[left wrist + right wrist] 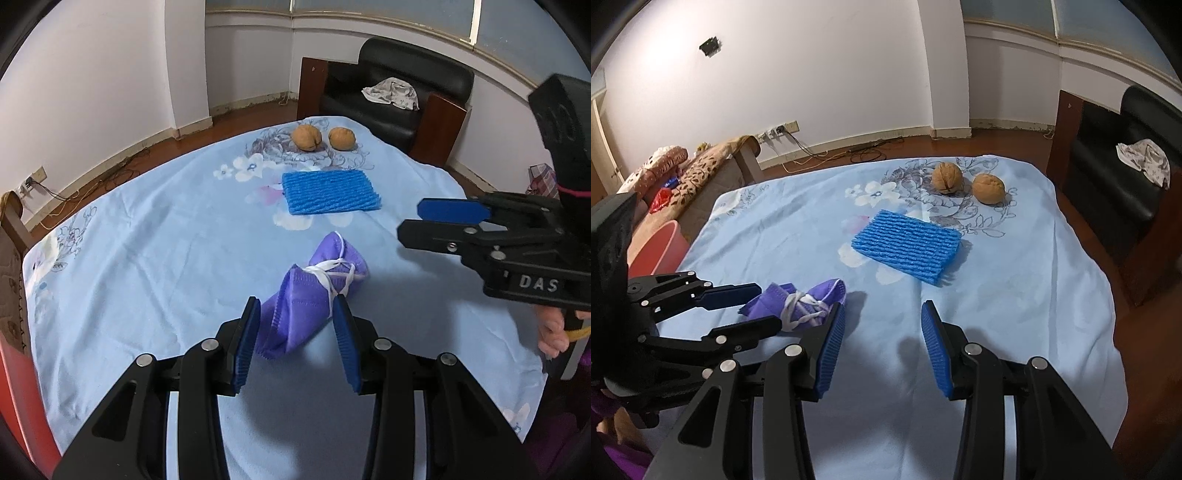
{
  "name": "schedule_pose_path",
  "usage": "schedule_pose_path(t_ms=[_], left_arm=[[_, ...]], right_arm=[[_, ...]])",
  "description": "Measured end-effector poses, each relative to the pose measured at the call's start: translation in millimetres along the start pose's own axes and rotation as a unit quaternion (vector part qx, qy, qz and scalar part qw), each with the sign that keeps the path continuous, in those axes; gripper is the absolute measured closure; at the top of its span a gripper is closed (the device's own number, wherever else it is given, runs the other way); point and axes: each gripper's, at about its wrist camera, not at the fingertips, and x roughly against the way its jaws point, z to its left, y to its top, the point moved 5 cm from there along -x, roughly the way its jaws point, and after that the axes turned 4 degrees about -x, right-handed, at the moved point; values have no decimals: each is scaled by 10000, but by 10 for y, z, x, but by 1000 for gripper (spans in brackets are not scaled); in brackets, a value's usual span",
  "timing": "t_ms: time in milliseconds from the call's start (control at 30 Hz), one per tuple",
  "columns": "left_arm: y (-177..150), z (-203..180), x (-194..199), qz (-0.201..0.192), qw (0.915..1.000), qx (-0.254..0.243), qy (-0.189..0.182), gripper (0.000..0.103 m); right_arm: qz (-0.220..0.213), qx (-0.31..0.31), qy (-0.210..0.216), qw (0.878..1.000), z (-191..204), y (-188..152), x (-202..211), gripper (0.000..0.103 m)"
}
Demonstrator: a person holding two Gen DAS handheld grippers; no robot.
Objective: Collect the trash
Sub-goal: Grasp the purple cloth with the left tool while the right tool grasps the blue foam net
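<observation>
A rolled purple face mask (314,299) tied with its white straps lies on the blue floral tablecloth (147,258). My left gripper (297,314) is open with its fingers on either side of the mask's near end; it also shows in the right wrist view (764,304) around the mask (801,301). My right gripper (882,321) is open and empty over the cloth, right of the mask; it shows in the left wrist view (410,219). A blue foam net sleeve (328,192) (908,247) lies farther back. Two walnuts (306,137) (947,177) sit at the far edge.
A black leather armchair (399,96) with a crumpled cloth (391,93) stands behind the table. A pink bin (661,247) stands by the table's left side, next to a sofa with patterned blankets (698,170). Cables run along the wall.
</observation>
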Motion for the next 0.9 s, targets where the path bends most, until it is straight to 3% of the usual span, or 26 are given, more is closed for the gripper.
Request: schedule_pose_path(t_ms=[33, 267, 567, 800, 833, 900], left_arm=[[6, -4, -1, -20, 10000, -5, 17, 63], [28, -30, 68, -241, 9997, -95, 24, 93], [38, 261, 382, -516, 9962, 681, 142, 96], [-20, 399, 550, -563, 9924, 1078, 175, 96], [-22, 416, 561, -565, 9920, 1116, 188, 96], [-34, 438, 582, -572, 9913, 1168, 200, 96]], right_arm=[[8, 48, -16, 10000, -2, 16, -26, 61], [50, 413, -116, 9991, 29, 119, -196, 61], [20, 1200, -423, 9919, 156, 287, -436, 61], [188, 1439, -624, 9874, 119, 361, -666, 61], [218, 1464, -638, 9869, 114, 357, -687, 62], [281, 1477, -646, 9865, 101, 346, -730, 77]])
